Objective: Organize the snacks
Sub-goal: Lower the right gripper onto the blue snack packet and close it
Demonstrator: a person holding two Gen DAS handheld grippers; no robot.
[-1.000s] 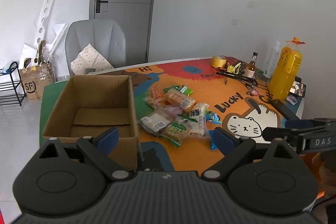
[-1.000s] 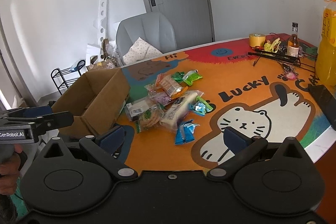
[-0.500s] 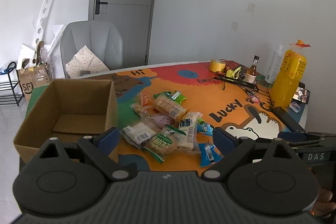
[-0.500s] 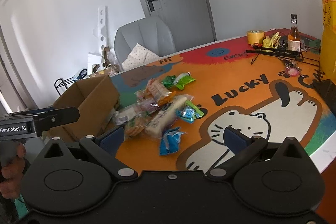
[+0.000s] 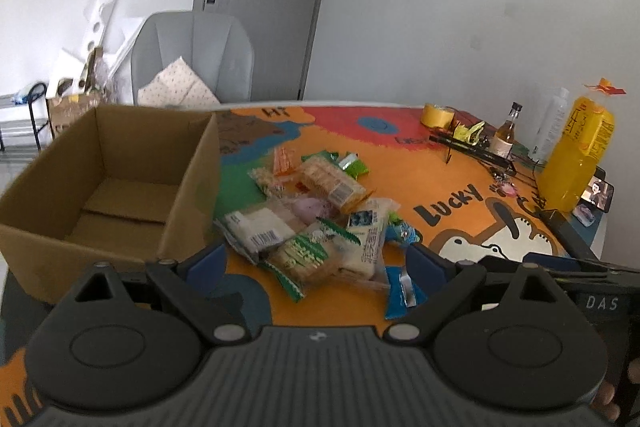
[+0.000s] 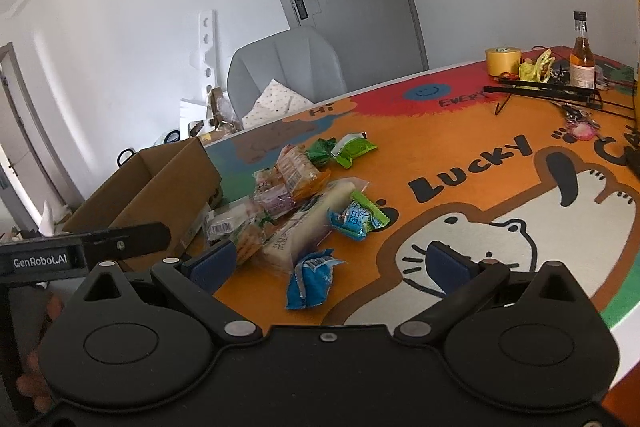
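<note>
Crinkly plastic snack packets point(image 5: 320, 219) lie heaped mid-tabletop beside one open brown cardboard box point(image 5: 120, 183), its bare floor visible only from the left wrist; left gripper point(image 5: 316, 259) and right gripper point(image 6: 328, 263) both gape wide, empty

Snack packets point(image 6: 304, 203) lie heaped beside cardboard box point(image 6: 160, 183).

Brown box point(image 5: 188, 183); orange cat-print mat point(image 6: 460, 147); blue packet point(image 6: 310, 279).

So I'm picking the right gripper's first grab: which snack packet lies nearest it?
The blue packet lying alone at the pile's near edge, just ahead of the open right gripper; the other snacks sit farther back.
</note>
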